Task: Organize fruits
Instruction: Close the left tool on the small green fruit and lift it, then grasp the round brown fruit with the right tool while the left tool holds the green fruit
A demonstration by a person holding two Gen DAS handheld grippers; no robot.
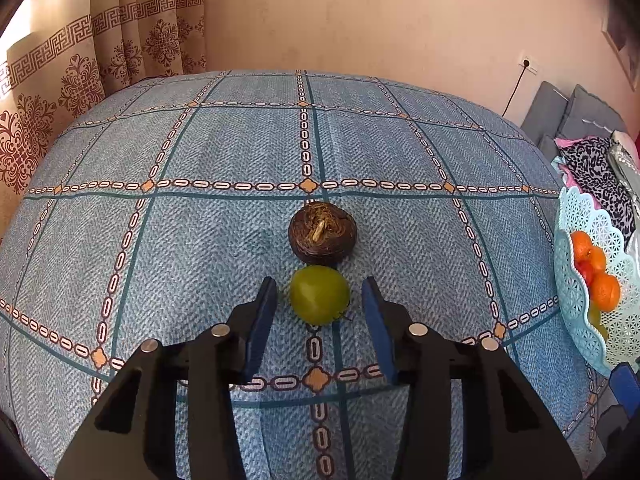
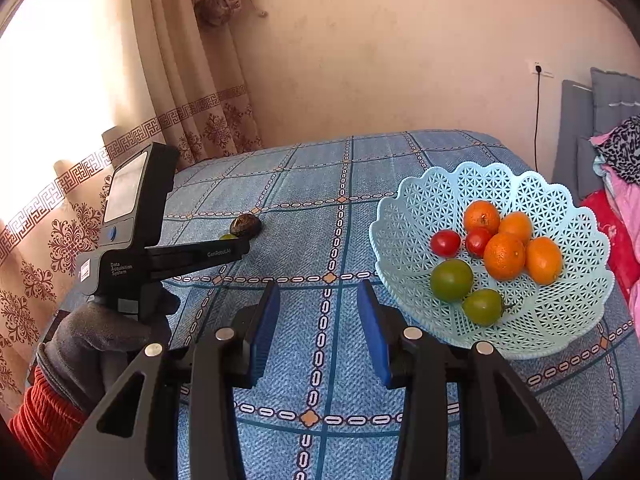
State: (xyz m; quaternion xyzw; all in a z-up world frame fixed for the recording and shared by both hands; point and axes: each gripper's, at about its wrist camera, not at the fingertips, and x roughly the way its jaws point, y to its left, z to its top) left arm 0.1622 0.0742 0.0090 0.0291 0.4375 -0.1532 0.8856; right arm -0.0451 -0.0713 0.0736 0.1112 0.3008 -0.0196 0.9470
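A green fruit (image 1: pixel 319 294) lies on the blue checked tablecloth (image 1: pixel 200 140), between the tips of my open left gripper (image 1: pixel 320 294) but not touched by either pad. Just beyond it sits a dark brown wrinkled fruit (image 1: pixel 322 233). A pale blue lattice basket (image 2: pixel 416 204) stands at the right and holds several oranges (image 2: pixel 504 256), two red tomatoes (image 2: pixel 445 242) and two green fruits (image 2: pixel 451 280). My right gripper (image 2: pixel 319 302) hangs open over the cloth left of the basket, with nothing in it. In the right wrist view the left gripper device (image 2: pixel 132 240) hides most of the green fruit (image 2: pixel 228 236).
A gloved hand with a red sleeve (image 2: pixel 92 344) holds the left device. Patterned curtains (image 1: pixel 80 80) hang at the far left and a plain wall stands behind the table. Grey cushions and piled fabric (image 1: pixel 592 168) lie beyond the table's right edge.
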